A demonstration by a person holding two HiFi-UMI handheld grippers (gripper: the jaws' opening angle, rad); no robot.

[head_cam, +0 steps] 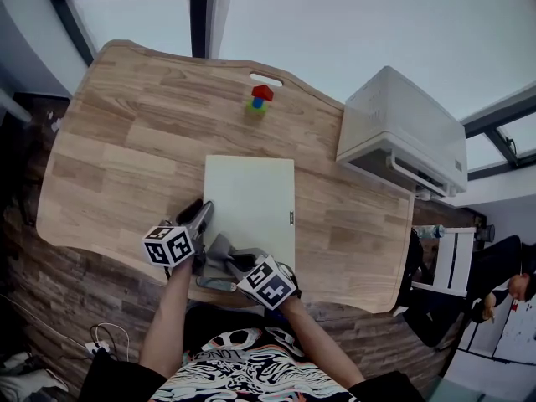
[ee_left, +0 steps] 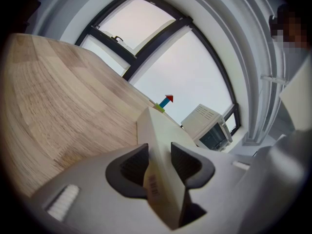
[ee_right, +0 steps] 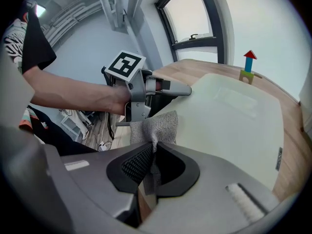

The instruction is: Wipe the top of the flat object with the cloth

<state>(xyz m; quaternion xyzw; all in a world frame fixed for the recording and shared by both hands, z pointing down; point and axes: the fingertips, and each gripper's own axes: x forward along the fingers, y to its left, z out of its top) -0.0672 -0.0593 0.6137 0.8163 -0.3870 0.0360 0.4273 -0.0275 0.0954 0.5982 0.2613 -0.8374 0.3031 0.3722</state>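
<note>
A flat cream board (head_cam: 251, 199) lies in the middle of the wooden desk (head_cam: 126, 141). My left gripper (head_cam: 203, 218) is shut on the board's near left edge; in the left gripper view the board (ee_left: 161, 135) stands edge-on between the jaws of that gripper (ee_left: 159, 165). My right gripper (head_cam: 240, 264) is shut on a grey cloth (head_cam: 224, 252) at the board's near edge. In the right gripper view the cloth (ee_right: 157, 126) bunches up out of the right gripper (ee_right: 152, 164) and rests on the board's (ee_right: 234, 116) near corner, right beside the left gripper (ee_right: 168, 87).
A small toy block tower (head_cam: 260, 99) with a red top stands at the desk's far edge. A white boxy appliance (head_cam: 402, 132) sits at the right. A chair (head_cam: 448, 262) and a person's arm (head_cam: 502, 287) are off the desk's right end. Cables (head_cam: 105, 342) lie on the floor.
</note>
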